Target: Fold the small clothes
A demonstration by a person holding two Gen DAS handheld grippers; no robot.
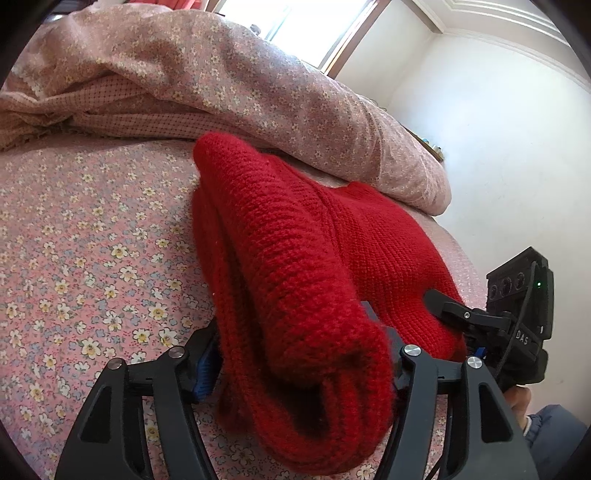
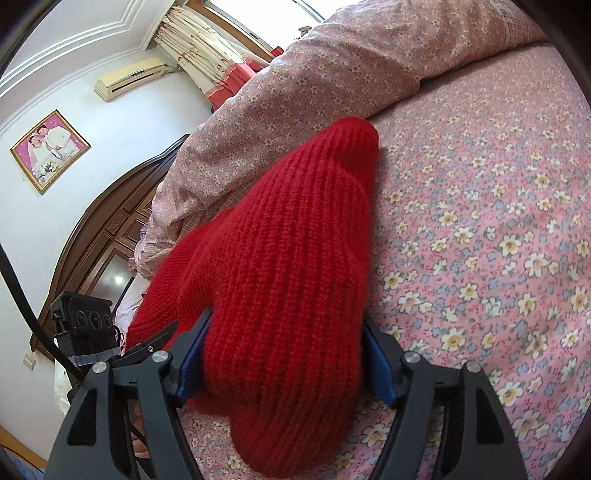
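A big quilt is lying bunched up just behind the red knit, touching its far end. The knit is resting folded on the bed, which is wearing a pink sheet with little flowers.

The left gripper is squeezing one thick end of the knit between its two fingers. The right gripper is squeezing the other end in the same way.

White walls are standing around the bed. A dark headboard is curving behind it. A picture, an air conditioner and a curtain are showing up high, and a window is letting in bright light.
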